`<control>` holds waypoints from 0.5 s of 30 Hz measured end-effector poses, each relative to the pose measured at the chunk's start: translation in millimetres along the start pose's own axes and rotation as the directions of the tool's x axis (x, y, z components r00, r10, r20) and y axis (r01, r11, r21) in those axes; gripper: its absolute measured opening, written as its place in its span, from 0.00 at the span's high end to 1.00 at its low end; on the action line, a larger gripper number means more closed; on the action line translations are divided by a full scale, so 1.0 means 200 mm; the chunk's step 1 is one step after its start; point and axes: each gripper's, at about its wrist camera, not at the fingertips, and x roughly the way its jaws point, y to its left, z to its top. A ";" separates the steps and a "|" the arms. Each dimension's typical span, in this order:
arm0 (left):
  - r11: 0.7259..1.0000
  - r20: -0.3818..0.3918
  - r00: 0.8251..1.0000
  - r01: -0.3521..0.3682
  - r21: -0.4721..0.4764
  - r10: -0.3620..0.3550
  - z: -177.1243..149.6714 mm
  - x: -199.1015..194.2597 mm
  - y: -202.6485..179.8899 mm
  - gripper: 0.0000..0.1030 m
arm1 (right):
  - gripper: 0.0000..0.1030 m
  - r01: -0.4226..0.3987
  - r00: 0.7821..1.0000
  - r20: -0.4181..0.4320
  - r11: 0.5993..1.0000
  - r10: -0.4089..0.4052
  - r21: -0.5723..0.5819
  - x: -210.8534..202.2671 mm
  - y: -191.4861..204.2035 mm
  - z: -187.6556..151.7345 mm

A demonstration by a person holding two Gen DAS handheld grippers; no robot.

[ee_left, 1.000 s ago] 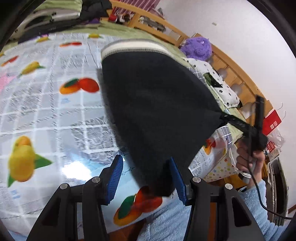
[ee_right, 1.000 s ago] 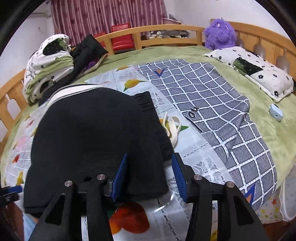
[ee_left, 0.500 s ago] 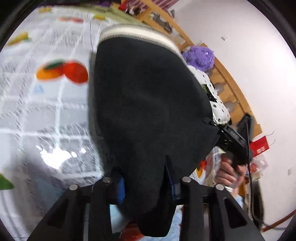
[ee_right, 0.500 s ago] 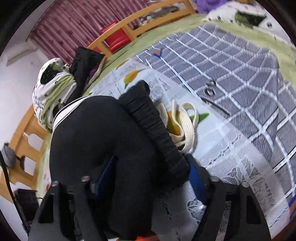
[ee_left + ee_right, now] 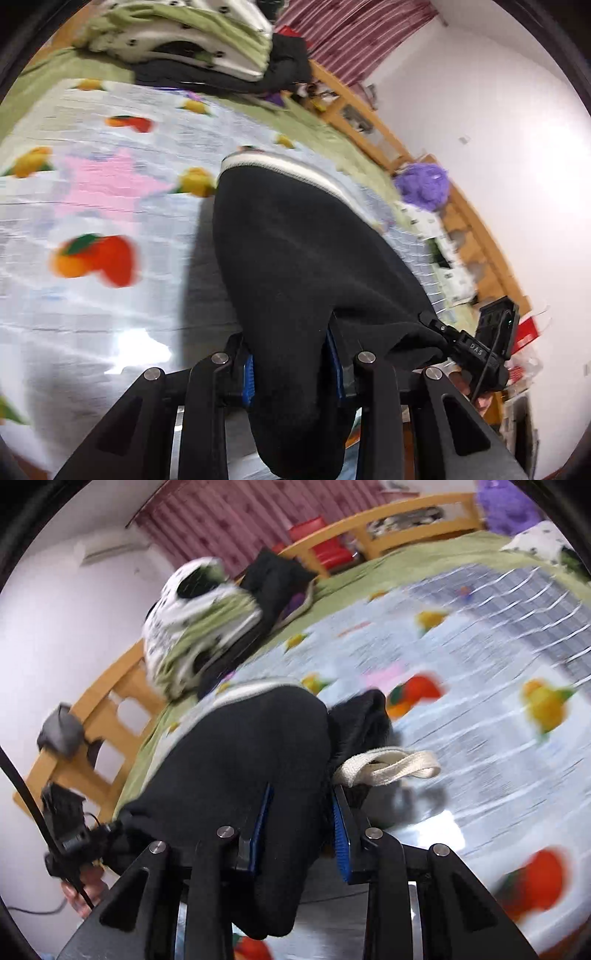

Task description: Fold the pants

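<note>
The black pants with a white-striped cuff stretch away from me over the fruit-print cloth on the bed. My left gripper is shut on the near edge of the pants and holds it lifted. My right gripper is shut on the waistband end of the pants; the cream drawstring hangs beside its right finger. Each gripper shows in the other's view, the right one at the right edge of the left wrist view, the left one at the lower left of the right wrist view.
A pile of bedding and dark clothes lies at the far side of the bed. A grey checked blanket, a purple plush toy and the wooden bed rail lie beyond. The bed's near edge is just below the grippers.
Both grippers have closed on the near edge of the pants and lifted it up off the cloth. The views are blurred from the motion.
</note>
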 end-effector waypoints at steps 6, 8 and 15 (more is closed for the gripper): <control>0.992 -0.080 0.989 -0.124 0.024 0.125 -0.13 0.03 0.16 0.57 | 0.51 0.232 0.964 -0.077 0.949 -0.253 -0.216 0.13 0.21 -0.12; 0.987 -0.045 0.987 -0.150 0.056 0.153 -0.16 -0.01 0.15 0.49 | 0.51 0.253 0.959 -0.061 0.931 -0.278 -0.264 0.08 0.26 -0.11; 0.991 -0.021 0.991 -0.130 0.014 0.130 -0.19 -0.08 0.23 0.46 | 0.48 0.156 0.987 0.002 0.968 -0.159 -0.198 0.06 0.27 0.19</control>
